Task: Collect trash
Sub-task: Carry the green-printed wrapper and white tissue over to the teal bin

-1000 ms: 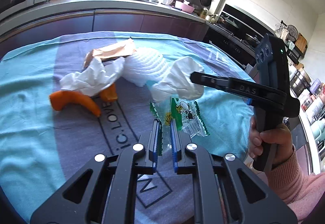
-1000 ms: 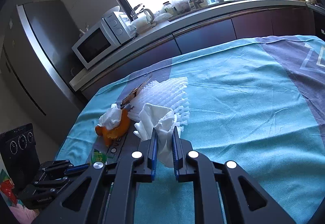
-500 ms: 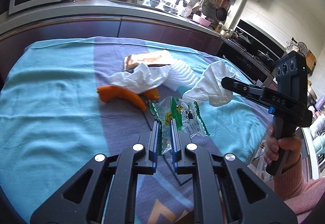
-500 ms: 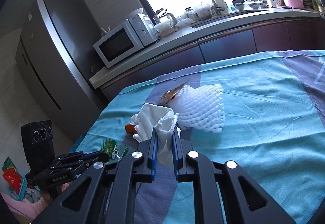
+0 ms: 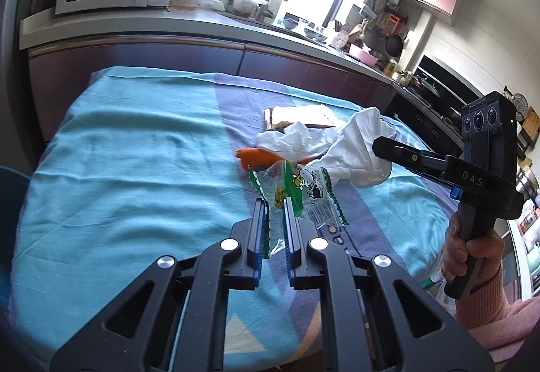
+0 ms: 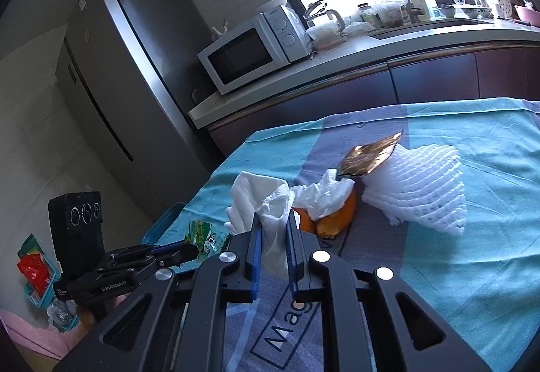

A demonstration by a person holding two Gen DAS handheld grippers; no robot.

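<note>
Green snack wrapper [image 5: 297, 190] clamped in left gripper [image 5: 274, 220], lifted above the teal tablecloth [image 5: 135, 169]. Crumpled white tissue [image 6: 260, 200] clamped in right gripper [image 6: 272, 237], also off the cloth. On the cloth beyond: orange peel [image 6: 337, 220], second tissue [image 6: 320, 196], foam net [image 6: 422, 190], brown wrapper [image 6: 368, 154]. Step judged: carry phase. Next: find a bin, release both pieces, return for the rest.

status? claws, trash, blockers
Left claw shut on wrapper. Right claw shut on tissue. Peel, foam net on table. No blockers.
</note>
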